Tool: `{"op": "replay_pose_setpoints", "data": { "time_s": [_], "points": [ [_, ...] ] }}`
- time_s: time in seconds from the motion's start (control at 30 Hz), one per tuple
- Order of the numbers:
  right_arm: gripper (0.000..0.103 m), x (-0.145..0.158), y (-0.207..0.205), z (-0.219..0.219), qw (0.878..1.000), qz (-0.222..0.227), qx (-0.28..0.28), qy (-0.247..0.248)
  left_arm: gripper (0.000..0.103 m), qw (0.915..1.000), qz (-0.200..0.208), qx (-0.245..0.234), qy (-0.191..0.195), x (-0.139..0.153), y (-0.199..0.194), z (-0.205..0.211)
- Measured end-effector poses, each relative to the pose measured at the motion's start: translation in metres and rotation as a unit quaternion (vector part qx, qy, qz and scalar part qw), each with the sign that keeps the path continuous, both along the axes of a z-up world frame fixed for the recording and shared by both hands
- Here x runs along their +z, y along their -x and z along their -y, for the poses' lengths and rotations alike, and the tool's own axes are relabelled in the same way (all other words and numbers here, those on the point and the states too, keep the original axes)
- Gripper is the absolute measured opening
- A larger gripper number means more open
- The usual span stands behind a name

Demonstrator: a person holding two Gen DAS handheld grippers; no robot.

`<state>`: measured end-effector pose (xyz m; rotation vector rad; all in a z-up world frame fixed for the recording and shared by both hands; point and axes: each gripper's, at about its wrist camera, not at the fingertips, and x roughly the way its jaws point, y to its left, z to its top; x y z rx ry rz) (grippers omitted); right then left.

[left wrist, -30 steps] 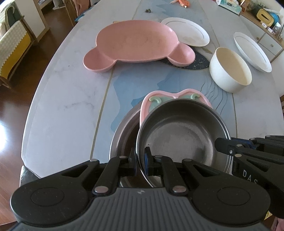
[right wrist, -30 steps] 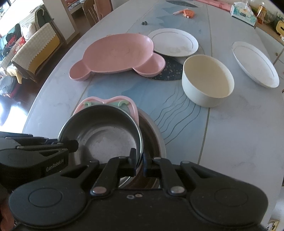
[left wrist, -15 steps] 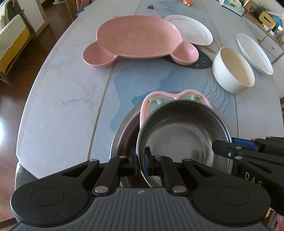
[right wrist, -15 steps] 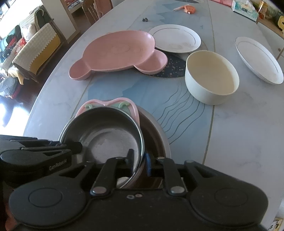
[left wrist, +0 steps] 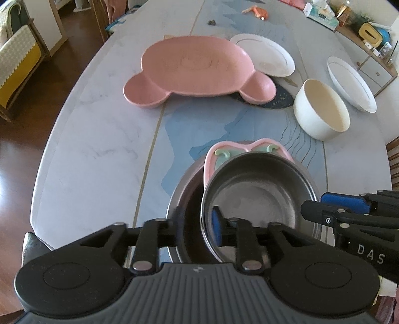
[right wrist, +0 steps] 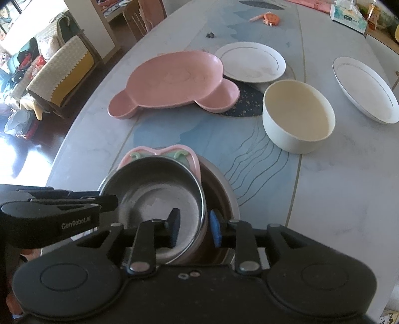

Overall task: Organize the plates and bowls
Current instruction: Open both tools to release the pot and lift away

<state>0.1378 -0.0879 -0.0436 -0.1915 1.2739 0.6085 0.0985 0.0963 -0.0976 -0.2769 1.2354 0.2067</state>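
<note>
A small steel bowl (left wrist: pixel 256 199) (right wrist: pixel 154 199) rests on a little pink plate (left wrist: pixel 212 159) (right wrist: pixel 162 153), which lies inside a larger steel bowl (left wrist: pixel 184 197) (right wrist: pixel 222 189) near the table's front edge. My left gripper (left wrist: pixel 198 224) straddles the small bowl's left rim. Its jaws are opening and the pads stand off the metal. My right gripper (right wrist: pixel 195 225) straddles the opposite rim, also opening, with a gap on both sides. Each gripper shows in the other's view: the right gripper (left wrist: pixel 324 211) and the left gripper (right wrist: pixel 109 199).
Farther back lie a pink bear-shaped plate (left wrist: pixel 197 69), a white plate (left wrist: pixel 264 57) and a dark speckled plate (left wrist: pixel 276 99) under them. A cream bowl (left wrist: pixel 321 109) and another white plate (left wrist: pixel 351 82) sit at the right. A tissue box (right wrist: pixel 349 17) stands far back.
Both grippers were shut on the small steel bowl's rim; their jaws have now parted and the pads no longer clamp it. The bowl stays in the stack.
</note>
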Motion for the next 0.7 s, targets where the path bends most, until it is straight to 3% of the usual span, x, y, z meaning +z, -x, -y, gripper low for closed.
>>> {"op": "replay_pose_setpoints", "data": {
  "time_s": [0.1,0.27,0.43,0.53,0.7],
  "points": [
    [0.032,0.007,0.000,0.003,1.000,0.002,0.004,-0.008,0.035,0.9997,0.015,-0.016,-0.015,0.012,0.003,0.003],
    [0.040,0.023,-0.001,0.010,1.000,0.014,0.009,-0.021,0.053,0.9984,0.040,-0.028,-0.028,0.034,0.005,0.006],
    [0.052,0.040,-0.006,0.020,0.999,0.027,0.008,-0.035,0.053,0.9964,0.065,-0.038,-0.040,0.053,0.000,0.011],
    [0.061,0.049,-0.011,0.028,0.998,0.035,0.003,-0.044,0.060,0.9954,0.077,-0.042,-0.039,0.062,-0.006,0.016],
    [0.065,0.061,-0.023,0.044,0.997,0.045,-0.011,-0.057,0.066,0.9930,0.096,-0.055,-0.043,0.071,-0.019,0.029]
  ]
}}
